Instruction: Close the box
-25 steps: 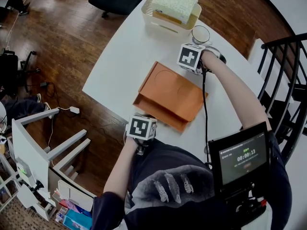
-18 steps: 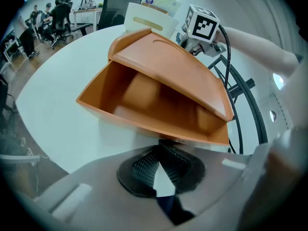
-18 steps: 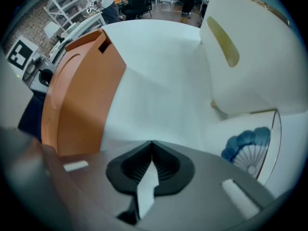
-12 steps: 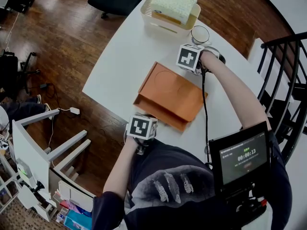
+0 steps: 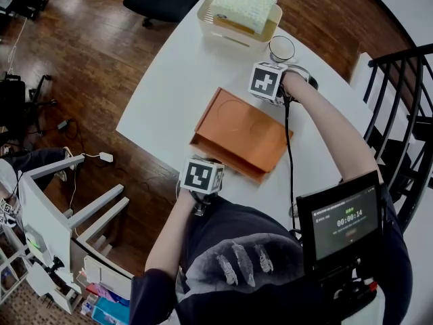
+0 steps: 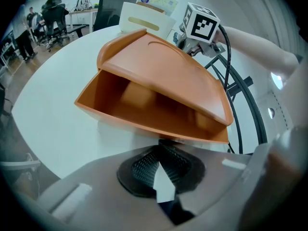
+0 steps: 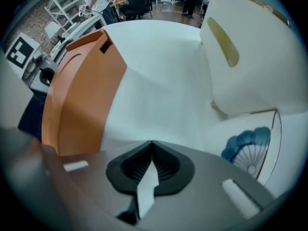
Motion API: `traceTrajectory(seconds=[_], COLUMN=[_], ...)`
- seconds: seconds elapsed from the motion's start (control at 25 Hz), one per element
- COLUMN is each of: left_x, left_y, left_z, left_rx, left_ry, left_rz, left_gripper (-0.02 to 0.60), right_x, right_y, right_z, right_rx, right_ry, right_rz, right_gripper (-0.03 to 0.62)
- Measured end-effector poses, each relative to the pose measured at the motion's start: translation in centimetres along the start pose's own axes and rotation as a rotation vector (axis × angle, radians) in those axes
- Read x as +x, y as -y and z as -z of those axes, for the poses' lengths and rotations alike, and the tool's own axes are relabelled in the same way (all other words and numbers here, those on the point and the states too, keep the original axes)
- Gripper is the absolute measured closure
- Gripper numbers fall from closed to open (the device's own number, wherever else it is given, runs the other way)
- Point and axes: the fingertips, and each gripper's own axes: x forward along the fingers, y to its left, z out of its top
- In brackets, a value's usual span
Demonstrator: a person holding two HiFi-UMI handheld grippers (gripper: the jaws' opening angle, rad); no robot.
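Shows gripper point(image 7: 151, 144) closed on nothing above white table point(image 7: 159, 81), orange box point(image 7: 82, 90) at left, cream basket point(image 7: 250, 57) and blue-patterned cup point(image 7: 262, 150) at right.

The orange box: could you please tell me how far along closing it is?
Done: the orange plastic lid is lowered over the orange box base. In hand: nothing; left claw and right claw are shut, empty. Left: a gap shows on the left claw's side, so press it flat.

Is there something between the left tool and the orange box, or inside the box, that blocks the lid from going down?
Nothing visible does. The left tool is close before the orange box, with only bare white table between them. The lid is raised, and the interior in view holds nothing.
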Motion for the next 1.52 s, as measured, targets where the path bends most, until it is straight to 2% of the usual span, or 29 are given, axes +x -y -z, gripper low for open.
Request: traceTrajectory(seconds=[0.56, 0.88, 1.16, 1.28, 1.52], left_x=[0.4, 0.5, 0.6, 0.8, 0.8], left_y=[0.7, 0.2, 0.9, 0.3, 1.2], left_z=[-1.8, -2.1, -3.3, -3.3, -3.8], left_rx=[0.012, 0.027, 0.033, 0.051, 0.035], left_ry=[0.022, 0.015, 0.034, 0.016, 0.037], left_rz=[0.024, 0.003, 0.015, -0.008, 0.035], left_gripper=[0.566, 0.566, 0.566, 0.566, 0.566], right_x=[-0.1, -0.2, -0.1, -0.1, 0.1], right_y=[-0.2, -0.3, -0.3, -0.3, -0.1], right_z=[-0.1, -0.1, -0.1, 0.2, 0.0], right_rx=[0.003, 0.007, -0.017, -0.006, -0.016], right_ry=[0.016, 0.018, -0.006, -0.009, -0.001], right_rz=[-0.003, -0.007, 0.015, 0.020, 0.022], right_gripper=[0.591, 0.591, 0.591, 0.591, 0.591])
